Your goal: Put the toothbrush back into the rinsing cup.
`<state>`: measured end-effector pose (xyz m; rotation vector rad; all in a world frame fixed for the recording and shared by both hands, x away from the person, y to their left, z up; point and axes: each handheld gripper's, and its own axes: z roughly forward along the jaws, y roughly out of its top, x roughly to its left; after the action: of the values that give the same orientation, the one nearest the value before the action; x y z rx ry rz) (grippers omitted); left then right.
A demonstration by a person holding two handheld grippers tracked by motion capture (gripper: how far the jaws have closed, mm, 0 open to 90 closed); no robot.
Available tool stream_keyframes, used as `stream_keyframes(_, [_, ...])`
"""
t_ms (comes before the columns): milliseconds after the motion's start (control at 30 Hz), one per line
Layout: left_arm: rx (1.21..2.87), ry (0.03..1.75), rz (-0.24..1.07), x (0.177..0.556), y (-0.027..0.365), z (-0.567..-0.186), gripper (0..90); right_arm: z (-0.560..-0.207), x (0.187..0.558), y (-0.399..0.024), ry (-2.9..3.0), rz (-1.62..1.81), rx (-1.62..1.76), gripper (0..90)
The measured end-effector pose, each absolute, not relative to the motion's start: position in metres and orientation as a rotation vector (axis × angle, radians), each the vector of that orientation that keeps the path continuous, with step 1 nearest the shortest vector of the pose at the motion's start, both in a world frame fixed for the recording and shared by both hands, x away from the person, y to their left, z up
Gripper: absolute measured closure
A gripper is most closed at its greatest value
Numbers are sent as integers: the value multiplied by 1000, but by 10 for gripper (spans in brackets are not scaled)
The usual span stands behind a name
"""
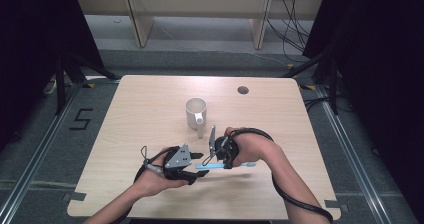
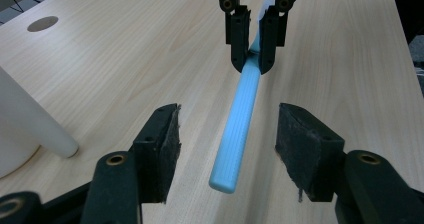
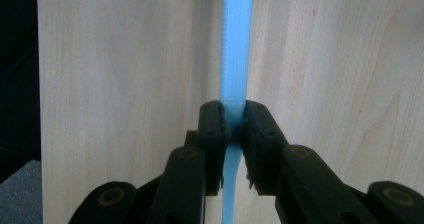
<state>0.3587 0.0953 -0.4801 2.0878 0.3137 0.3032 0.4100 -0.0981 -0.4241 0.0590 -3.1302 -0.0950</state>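
R gripper (image 3: 233, 129) clamps toothbrush (image 2: 240, 119), handle btwn open L gripper (image 2: 227, 151)

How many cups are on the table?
1. The white cup stands near the middle of the table, just beyond the two grippers, its handle pointing toward the person. None seems hidden.

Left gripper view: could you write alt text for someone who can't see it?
A light blue toothbrush is held over a wooden table, clamped by the right gripper, its handle end between the left gripper's open jaws. A white mug stands at left.
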Motion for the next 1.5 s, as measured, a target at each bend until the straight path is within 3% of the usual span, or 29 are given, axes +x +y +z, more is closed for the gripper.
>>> stream_keyframes(333, [2109,306,286,363,98,-486,471,-421,409,-92,-3140,-111,100,793])
stream_keyframes(600, [2129,327,253,365,99,-489,584,-421,409,-91,-3123,-147,101,793])
stream_keyframes(1100, [2112,302,234,365,97,-490,690,-422,409,-85,-3119,-153,162,793])
stream_keyframes(1500, [2113,279,141,363,97,-494,774,-420,405,-81,-3135,-103,198,781])
